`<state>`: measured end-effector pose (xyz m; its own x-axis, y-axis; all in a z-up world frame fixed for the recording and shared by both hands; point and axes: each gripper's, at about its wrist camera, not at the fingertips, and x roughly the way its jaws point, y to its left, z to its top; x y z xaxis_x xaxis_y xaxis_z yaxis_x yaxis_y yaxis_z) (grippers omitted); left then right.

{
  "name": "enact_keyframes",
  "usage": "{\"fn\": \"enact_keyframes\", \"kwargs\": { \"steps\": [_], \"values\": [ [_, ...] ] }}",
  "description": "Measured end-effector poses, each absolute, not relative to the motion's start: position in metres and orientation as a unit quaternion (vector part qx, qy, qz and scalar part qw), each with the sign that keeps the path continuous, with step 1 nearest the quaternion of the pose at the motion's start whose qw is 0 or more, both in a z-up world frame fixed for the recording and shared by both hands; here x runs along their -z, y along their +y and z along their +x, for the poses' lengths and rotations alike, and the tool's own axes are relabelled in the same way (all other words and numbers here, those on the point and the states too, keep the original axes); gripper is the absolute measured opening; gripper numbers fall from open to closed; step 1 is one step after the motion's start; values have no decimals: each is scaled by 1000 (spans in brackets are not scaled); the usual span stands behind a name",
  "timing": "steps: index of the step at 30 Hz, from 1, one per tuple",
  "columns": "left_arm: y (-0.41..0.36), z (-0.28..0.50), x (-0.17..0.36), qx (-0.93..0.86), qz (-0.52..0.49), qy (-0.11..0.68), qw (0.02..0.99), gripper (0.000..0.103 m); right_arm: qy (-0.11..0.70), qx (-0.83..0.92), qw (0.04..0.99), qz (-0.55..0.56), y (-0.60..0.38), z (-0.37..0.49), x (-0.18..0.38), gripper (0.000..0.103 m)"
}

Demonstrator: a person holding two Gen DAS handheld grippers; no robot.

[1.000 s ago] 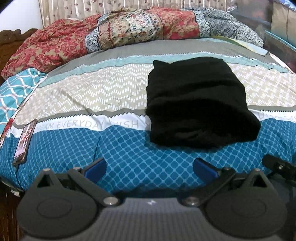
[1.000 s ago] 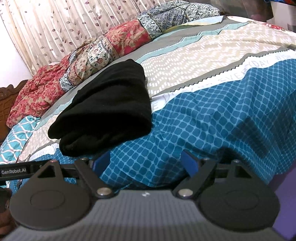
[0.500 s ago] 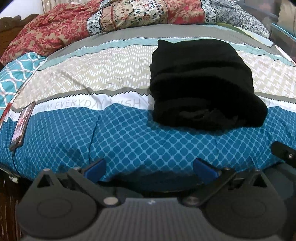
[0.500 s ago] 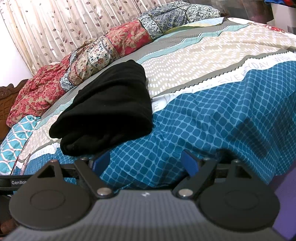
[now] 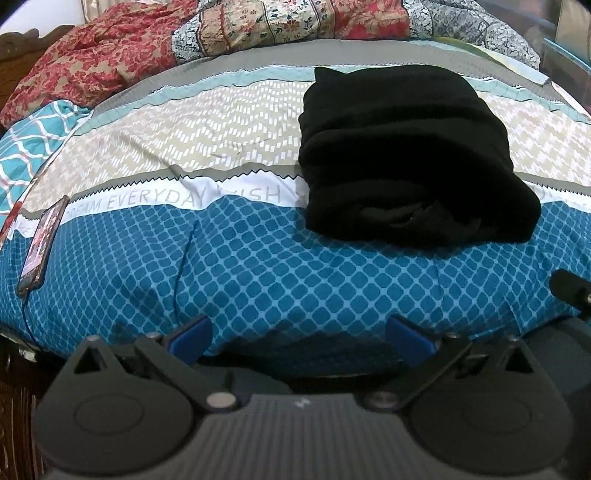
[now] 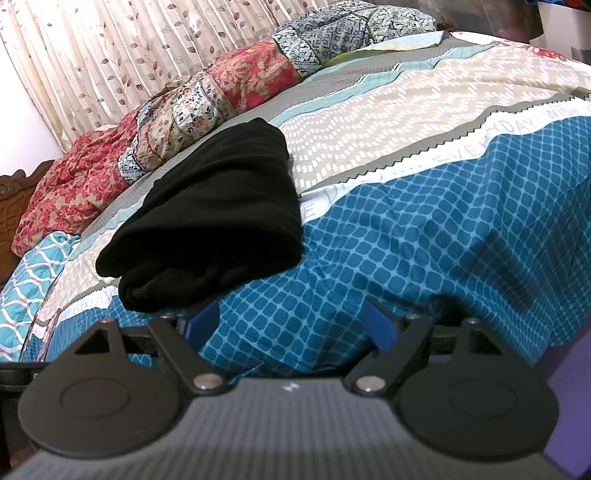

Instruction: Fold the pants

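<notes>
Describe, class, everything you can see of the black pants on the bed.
The black pants are a soft, matte, knit-looking fabric, folded into a thick, compact bundle of several layers. The layered edges with loose creases face the cameras, and one small corner pokes up at the far end. They lie flat on the patterned bedspread, straddling its beige, white and blue bands. Only the bedspread touches them; both grippers are apart from them, jaws open.

Folded pants (image 5: 406,155) lie on the bedspread (image 5: 258,266), right of centre in the left wrist view. Phone (image 5: 40,243) on the bedspread at far left edge, well apart. Bunched quilt (image 5: 229,33) behind the pants, curtain (image 6: 129,48) beyond.
</notes>
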<state>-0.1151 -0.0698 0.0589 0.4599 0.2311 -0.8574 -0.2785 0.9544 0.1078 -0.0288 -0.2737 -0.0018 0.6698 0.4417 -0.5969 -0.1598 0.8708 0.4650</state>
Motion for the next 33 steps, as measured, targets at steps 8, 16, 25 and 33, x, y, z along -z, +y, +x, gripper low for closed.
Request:
{"fn": "enact_keyframes", "kwargs": {
  "steps": [8,16,25,33],
  "values": [
    [-69,-115,-58,-150,-22,500,853,103,367,-166,894,195,-273,-30,1,86],
    [-70,-115,-57,-150,-22,500,853,103,368,-164,893,202,-273,-32,1,86],
    [-71,-116,-58,-154,-18,497,854,103,367,-162,892,208,-274,-33,1,86],
    [-73,-118,-61,-159,-8,487,859,103,363,-162,893,210,-273,-34,0,86]
  ]
}}
